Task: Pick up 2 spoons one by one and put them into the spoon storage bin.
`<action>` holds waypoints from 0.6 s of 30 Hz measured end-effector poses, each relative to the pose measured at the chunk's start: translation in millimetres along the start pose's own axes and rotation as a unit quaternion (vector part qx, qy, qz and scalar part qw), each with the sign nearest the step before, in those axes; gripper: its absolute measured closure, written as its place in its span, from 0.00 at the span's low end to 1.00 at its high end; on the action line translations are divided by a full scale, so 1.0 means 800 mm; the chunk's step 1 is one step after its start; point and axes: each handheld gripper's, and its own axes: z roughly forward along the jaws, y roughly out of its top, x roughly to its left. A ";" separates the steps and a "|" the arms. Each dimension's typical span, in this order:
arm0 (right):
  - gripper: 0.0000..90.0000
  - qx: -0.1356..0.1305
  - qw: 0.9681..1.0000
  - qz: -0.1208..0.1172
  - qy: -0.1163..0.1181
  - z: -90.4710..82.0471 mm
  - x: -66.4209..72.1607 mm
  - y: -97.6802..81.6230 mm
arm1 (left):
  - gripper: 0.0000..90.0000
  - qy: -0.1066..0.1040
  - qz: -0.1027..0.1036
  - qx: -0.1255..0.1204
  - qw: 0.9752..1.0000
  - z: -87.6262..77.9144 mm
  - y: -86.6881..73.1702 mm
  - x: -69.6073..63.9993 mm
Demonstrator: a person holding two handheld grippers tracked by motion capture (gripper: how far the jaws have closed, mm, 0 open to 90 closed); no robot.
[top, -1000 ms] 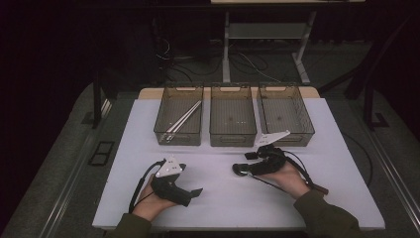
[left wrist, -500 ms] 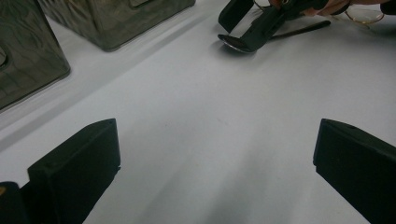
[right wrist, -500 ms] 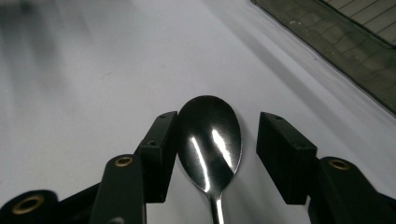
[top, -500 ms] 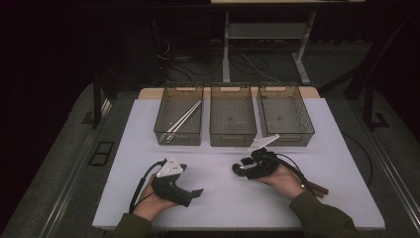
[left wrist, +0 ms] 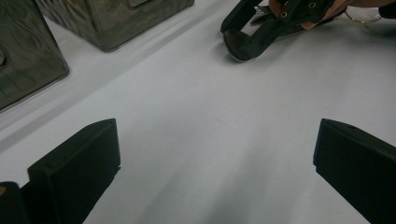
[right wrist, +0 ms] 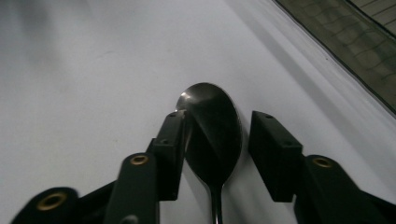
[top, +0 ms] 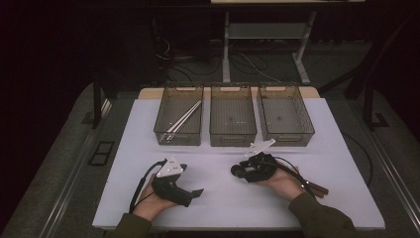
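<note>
the spoon [right wrist: 212, 135] lay on the white counter [top: 223, 198], its bowl between the jaws of the right hand-held gripper [right wrist: 212, 149], which had just been closing but weren't clamped yet. best to squeeze squarely across the bowl before lifting. the left hand-held gripper [left wrist: 210, 158] rested wide open, empty.

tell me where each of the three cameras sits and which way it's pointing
High view: above the person's side, looking forward and down on the table, three bins, both hands.
Left gripper view: on the left gripper, looking across the table past wide jaws.
Right gripper view: on the right gripper, its jaws closing around a spoon.
Shared: the left gripper view also shows the right gripper.
</note>
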 end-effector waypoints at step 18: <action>0.91 -0.003 1.000 -0.018 0.010 -0.011 0.003 -0.001 | 0.00 0.000 0.006 0.000 1.000 -0.001 0.000 0.000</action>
